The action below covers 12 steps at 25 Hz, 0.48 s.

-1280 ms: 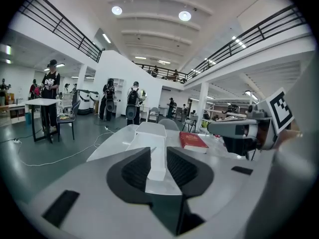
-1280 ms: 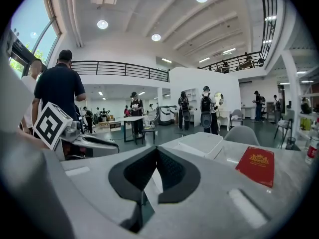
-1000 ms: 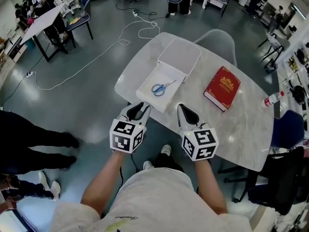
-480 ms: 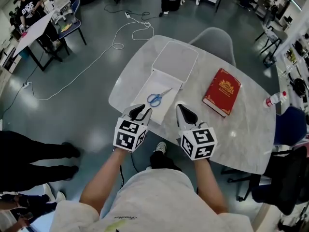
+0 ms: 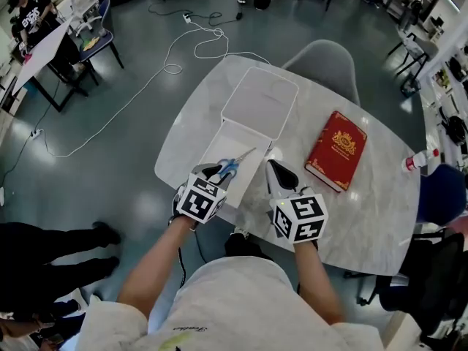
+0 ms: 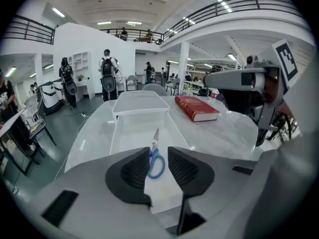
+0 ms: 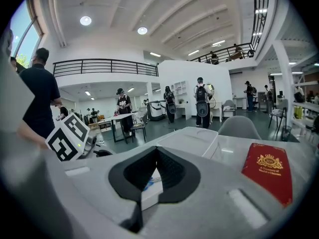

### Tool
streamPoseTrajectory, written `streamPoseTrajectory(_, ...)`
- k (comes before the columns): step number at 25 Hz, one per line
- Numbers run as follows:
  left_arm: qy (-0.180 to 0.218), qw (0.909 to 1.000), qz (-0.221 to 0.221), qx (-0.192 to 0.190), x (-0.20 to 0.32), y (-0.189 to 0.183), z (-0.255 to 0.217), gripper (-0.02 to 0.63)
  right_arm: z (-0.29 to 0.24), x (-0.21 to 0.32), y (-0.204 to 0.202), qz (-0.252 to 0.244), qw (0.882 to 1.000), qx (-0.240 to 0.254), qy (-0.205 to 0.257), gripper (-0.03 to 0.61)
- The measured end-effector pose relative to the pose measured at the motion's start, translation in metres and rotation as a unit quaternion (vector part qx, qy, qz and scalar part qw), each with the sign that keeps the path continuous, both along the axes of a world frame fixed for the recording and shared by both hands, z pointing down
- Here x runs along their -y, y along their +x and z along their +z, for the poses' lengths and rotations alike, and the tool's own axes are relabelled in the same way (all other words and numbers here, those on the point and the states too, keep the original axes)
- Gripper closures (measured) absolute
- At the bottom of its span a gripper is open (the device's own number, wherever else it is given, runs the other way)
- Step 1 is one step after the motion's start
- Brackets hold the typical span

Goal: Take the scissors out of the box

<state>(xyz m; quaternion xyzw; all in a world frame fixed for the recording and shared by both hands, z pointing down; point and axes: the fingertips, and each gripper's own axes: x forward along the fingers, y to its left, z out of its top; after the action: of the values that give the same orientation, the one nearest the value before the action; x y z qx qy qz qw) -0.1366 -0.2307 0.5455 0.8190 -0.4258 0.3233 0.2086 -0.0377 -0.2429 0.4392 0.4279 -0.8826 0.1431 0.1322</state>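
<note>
We see the left gripper [image 5: 213, 171], fingers opening and gripping nothing, half cover the scissors [image 5: 235, 161]; the right gripper's [image 5: 273, 167] fingers are pressed together.

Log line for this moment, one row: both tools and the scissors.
left tool: jaws opening, aimed at scissors, no grip | right tool: shut, empty, beside box | scissors: lying in open box | task: not done
</note>
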Motion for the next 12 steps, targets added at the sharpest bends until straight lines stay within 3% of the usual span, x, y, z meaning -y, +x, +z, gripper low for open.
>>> streamPoseTrajectory(7,-0.054,0.9970,0.034,0.044,0.023,0.006,0.026,0.509,0.011,0.031,0.000,-0.010,1.000,0.010,-0.014,0.574)
streamPoseTrajectory(12,-0.101,0.9882,0.071,0.091,0.029,0.010,0.046,0.498,0.012,0.051,0.005,-0.011,1.000,0.019,-0.020,0.574)
